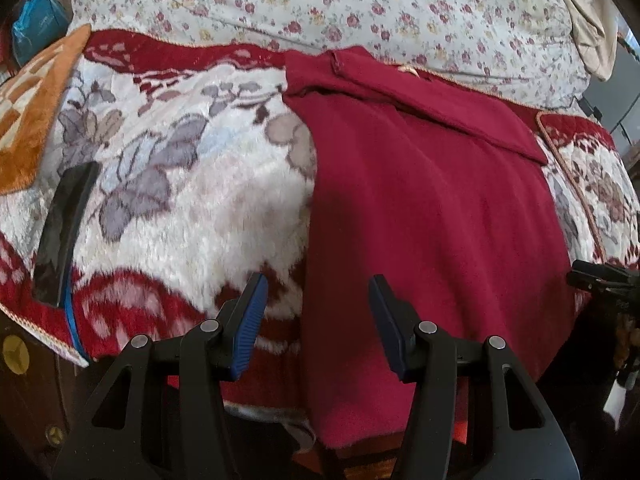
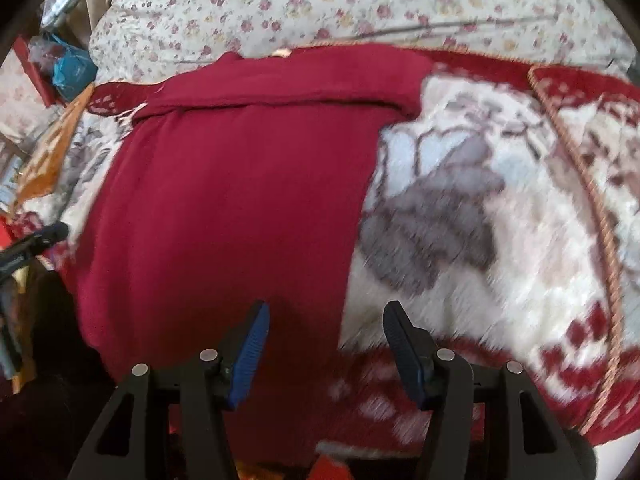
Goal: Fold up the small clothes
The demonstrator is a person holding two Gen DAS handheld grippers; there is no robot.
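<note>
A plush floral blanket [image 1: 192,200] covers the bed, with a flowered quilt [image 1: 320,0] behind it.

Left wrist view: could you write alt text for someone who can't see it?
A dark red garment lies spread on a plush floral blanket on a bed, its far end folded over. The open left hand-held gripper hovers over the garment's left edge near the bed's front. A black phone-like slab lies far left.

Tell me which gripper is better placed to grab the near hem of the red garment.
Probably the left gripper: its open fingers straddle the red garment's side edge. The right gripper is open too, likewise at an edge, but its view is motion-blurred.
</note>
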